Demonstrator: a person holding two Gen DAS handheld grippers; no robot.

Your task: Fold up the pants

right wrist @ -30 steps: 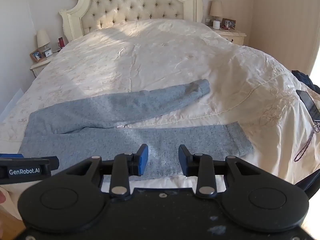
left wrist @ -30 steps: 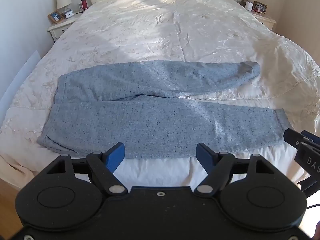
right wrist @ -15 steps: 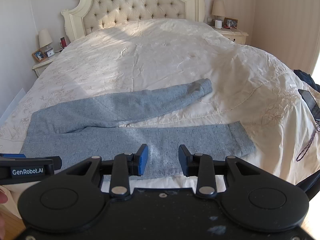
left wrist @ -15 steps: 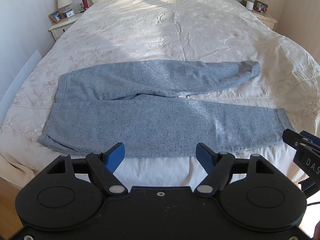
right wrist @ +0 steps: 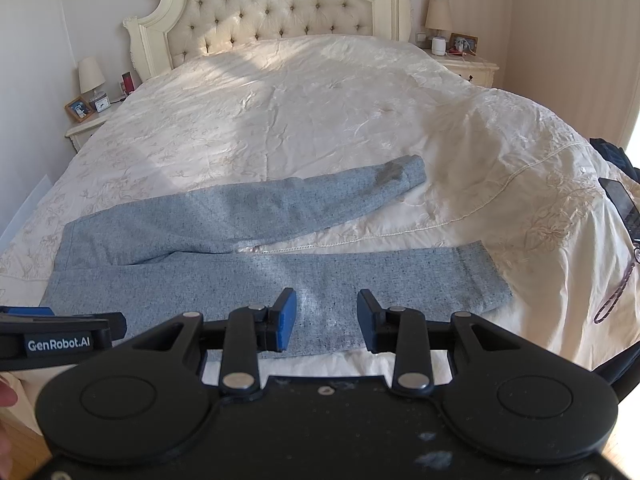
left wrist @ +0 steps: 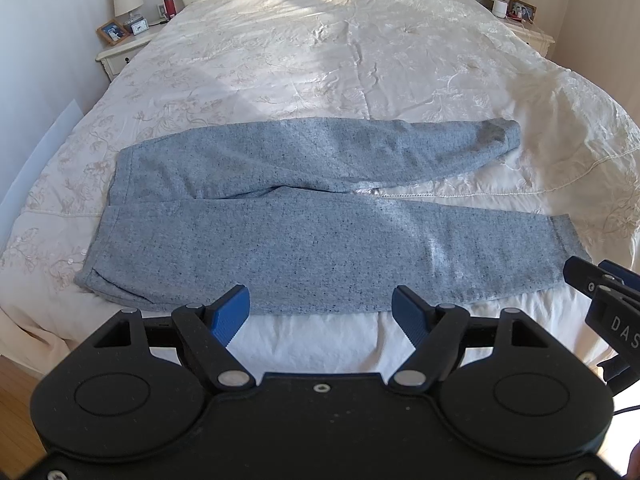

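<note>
Two grippers above the near edge of a cream bedspread (left wrist: 360,60), left gripper (left wrist: 321,305) spread wide and empty, right gripper (right wrist: 326,312) parted and empty, grey pants (left wrist: 304,240) flat across the bed, unfolded, legs slightly apart, waistband left.

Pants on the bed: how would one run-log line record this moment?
pants: flat on bed, legs apart, unfolded | left hand-held gripper: open, empty | right hand-held gripper: open, empty
</note>
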